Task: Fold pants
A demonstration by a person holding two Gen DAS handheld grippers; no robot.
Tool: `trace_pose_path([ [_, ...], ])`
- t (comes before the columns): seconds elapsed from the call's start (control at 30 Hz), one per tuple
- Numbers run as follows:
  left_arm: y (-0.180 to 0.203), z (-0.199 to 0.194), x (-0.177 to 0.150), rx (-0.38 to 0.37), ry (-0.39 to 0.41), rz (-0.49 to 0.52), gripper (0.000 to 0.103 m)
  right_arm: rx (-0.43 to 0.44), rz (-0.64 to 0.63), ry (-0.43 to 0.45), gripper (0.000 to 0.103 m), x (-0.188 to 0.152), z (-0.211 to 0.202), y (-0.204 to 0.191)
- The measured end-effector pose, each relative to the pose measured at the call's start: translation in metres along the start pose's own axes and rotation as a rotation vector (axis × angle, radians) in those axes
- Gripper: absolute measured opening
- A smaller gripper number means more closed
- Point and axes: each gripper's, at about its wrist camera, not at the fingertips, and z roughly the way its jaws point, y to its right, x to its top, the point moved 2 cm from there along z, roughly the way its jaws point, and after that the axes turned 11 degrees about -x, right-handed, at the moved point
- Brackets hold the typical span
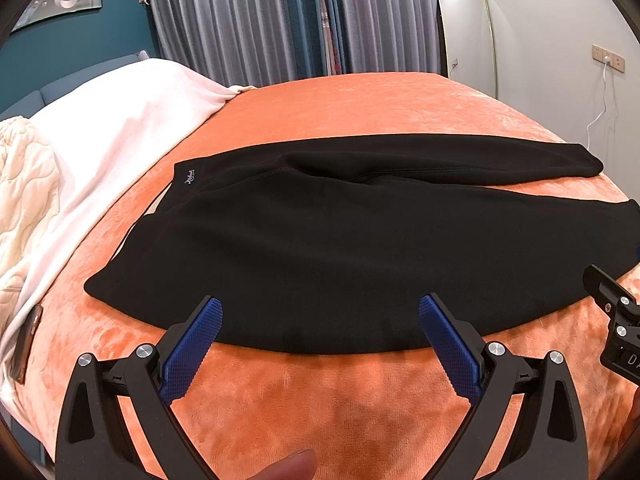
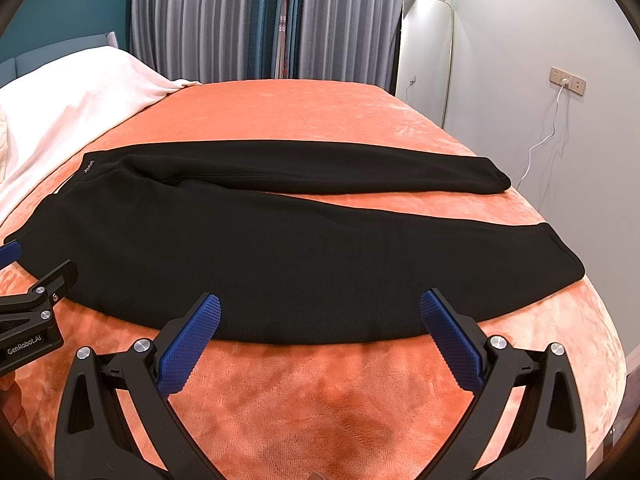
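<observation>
Black pants (image 1: 320, 248) lie flat across an orange blanket (image 1: 320, 392), waistband at the left, both legs running right, the far leg slightly apart from the near one. They also show in the right wrist view (image 2: 280, 256). My left gripper (image 1: 320, 320) is open and empty, its blue pads just above the near edge of the pants. My right gripper (image 2: 320, 316) is open and empty over the near edge of the near leg. The right gripper shows at the right edge of the left wrist view (image 1: 612, 312); the left gripper shows at the left edge of the right wrist view (image 2: 36, 304).
The orange blanket (image 2: 320, 400) covers a bed. A white sheet (image 1: 120, 128) and cream quilt (image 1: 20, 184) lie at the left. A phone (image 1: 26, 344) rests at the left bed edge. Grey curtains (image 1: 248, 16), a mirror (image 2: 424, 56) and a wall socket with a cable (image 2: 566, 80) stand behind.
</observation>
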Motion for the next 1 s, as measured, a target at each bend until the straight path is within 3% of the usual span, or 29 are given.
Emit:
trace_pose_path([
  [1.0, 0.0011, 0.0023, 0.0002, -0.001, -0.005, 0.001, 0.097, 0.005, -0.006, -0.004, 0.098, -0.0024, 0.0015, -0.0007],
])
